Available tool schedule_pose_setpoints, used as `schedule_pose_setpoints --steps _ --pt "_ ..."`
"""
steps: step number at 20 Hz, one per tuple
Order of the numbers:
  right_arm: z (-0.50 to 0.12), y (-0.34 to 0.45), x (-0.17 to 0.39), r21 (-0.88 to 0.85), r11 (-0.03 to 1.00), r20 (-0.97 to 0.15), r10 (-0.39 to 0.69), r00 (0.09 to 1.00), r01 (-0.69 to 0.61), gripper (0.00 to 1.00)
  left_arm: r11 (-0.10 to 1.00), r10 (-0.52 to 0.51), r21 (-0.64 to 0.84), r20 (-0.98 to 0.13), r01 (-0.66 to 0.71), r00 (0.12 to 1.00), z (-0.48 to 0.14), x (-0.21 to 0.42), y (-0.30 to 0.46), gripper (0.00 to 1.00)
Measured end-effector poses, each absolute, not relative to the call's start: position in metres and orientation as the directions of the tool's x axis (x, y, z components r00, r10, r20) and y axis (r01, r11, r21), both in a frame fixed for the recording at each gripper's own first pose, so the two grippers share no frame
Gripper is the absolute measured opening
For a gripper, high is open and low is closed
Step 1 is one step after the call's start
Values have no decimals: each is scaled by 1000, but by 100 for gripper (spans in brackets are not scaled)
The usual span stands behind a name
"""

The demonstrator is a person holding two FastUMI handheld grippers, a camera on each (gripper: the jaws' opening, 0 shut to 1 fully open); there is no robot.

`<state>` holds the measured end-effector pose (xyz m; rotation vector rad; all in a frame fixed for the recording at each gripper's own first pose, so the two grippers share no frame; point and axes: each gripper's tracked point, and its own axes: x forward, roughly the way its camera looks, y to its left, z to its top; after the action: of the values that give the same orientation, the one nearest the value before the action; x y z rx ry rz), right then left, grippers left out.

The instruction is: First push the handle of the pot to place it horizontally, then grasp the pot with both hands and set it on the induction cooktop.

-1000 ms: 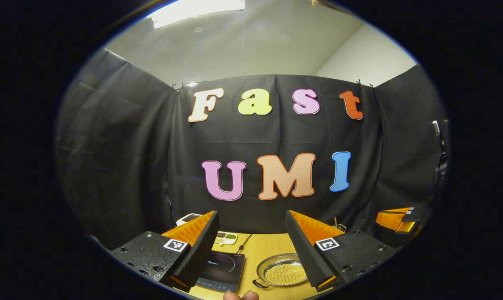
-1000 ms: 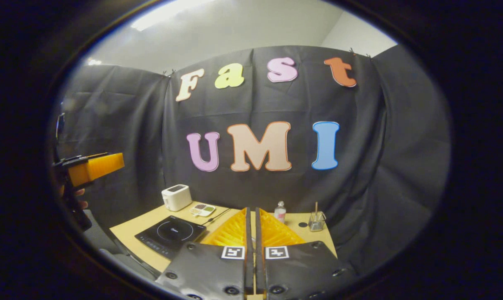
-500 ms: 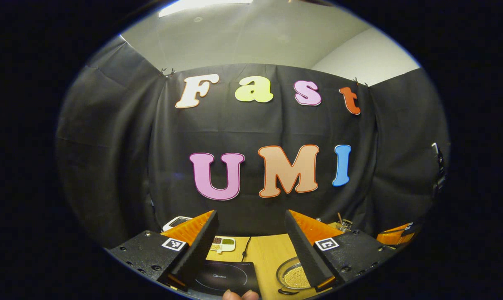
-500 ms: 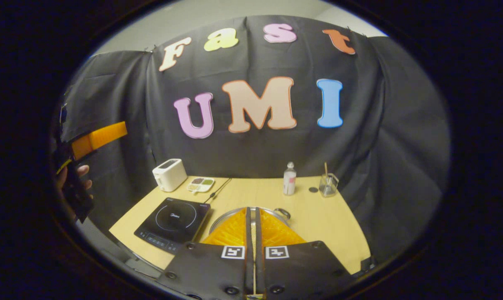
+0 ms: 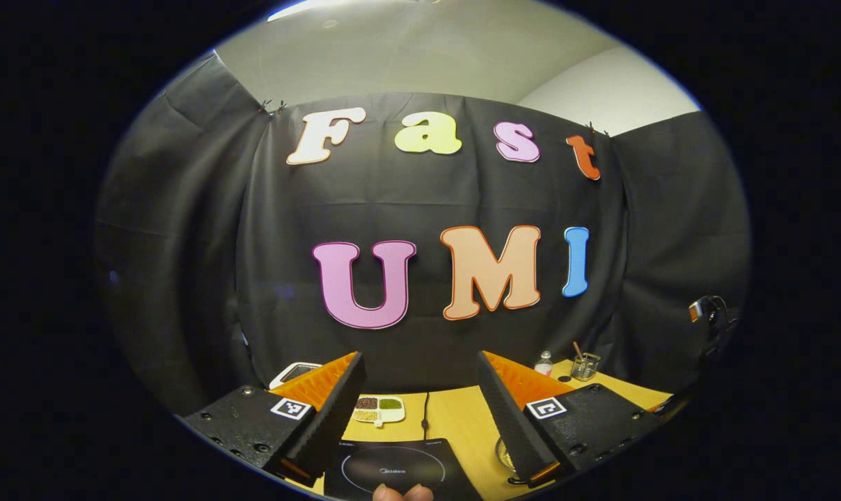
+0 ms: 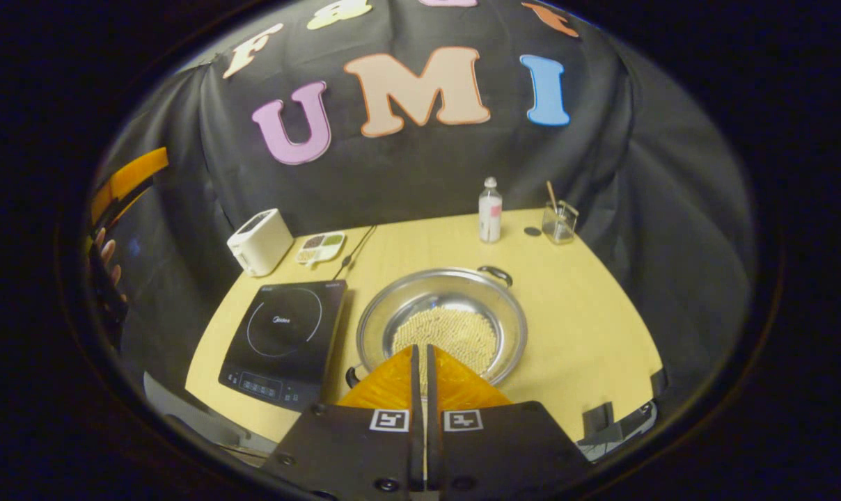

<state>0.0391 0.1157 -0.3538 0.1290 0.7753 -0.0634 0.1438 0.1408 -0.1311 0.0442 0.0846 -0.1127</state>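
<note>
Hovering low in the right gripper view, the right gripper [image 6: 420, 362] has its fingers pressed together on nothing, tips just over the near rim of the pot [image 6: 441, 327]. That pot sits mid-frame on the table [image 6: 601, 313], right of the induction cooktop [image 6: 285, 341], one loop handle [image 6: 496, 273] at its far rim, another [image 6: 351, 376] at lower left. Thin metal, rigid and slick, it holds pale beads that would likely shift and spill if tilted; the two loop handles look the safest holds. At the left gripper view's bottom, the left gripper [image 5: 420, 393] stands wide open above the cooktop.
</note>
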Motion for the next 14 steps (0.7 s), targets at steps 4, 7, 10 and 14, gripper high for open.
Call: schedule_pose_setpoints --steps 4,7,10,14 --pt "-395 124 31 116 985 -770 8 638 127 3 994 -97 36 -96 101 991 -140 144 153 96" --pt "-420 129 26 94 990 -805 12 593 108 0 997 -75 19 -109 78 991 -149 144 165 96" --pt "-445 138 18 85 992 -842 19 539 98 3 998 -56 20 -117 59 992 -154 146 178 97" --pt "-479 143 7 75 992 -885 18 464 105 0 998 -48 25 -120 51 992 -156 145 188 96"
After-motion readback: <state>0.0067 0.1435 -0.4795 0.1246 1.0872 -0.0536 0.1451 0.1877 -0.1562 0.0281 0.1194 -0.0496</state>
